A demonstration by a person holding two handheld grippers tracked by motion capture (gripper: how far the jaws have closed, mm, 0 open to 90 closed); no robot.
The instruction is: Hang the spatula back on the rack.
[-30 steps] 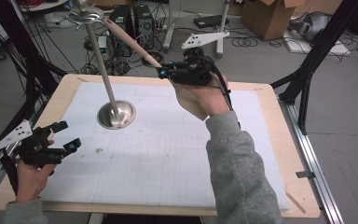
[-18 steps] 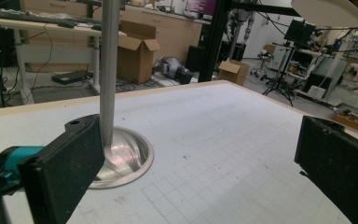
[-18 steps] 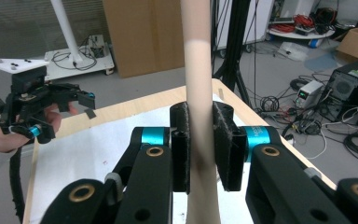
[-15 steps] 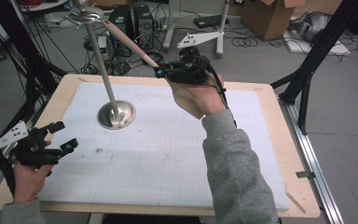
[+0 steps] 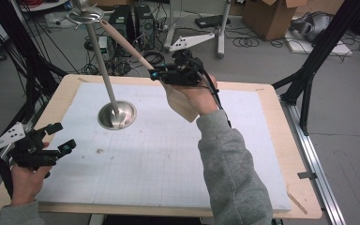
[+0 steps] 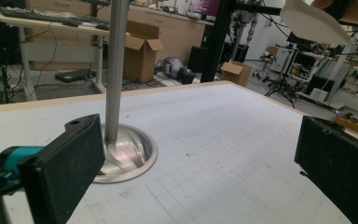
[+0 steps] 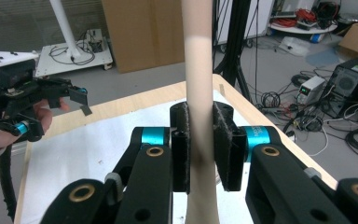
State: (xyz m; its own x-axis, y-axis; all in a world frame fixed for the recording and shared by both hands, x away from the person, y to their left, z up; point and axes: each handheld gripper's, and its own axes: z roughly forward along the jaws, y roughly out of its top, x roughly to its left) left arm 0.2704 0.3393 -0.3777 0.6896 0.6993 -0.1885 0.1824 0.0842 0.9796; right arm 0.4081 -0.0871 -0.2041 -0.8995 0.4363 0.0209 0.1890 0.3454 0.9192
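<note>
Right gripper clamps the wooden spatula by its handle, tip aimed at eleven o'clock toward the stand's ring, probably for hanging; left gripper waits wide open.

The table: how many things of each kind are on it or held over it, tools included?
Metal stand: 1
Wooden spatula: 1
Tool: 2, left tool and right tool
Total: 4
</note>
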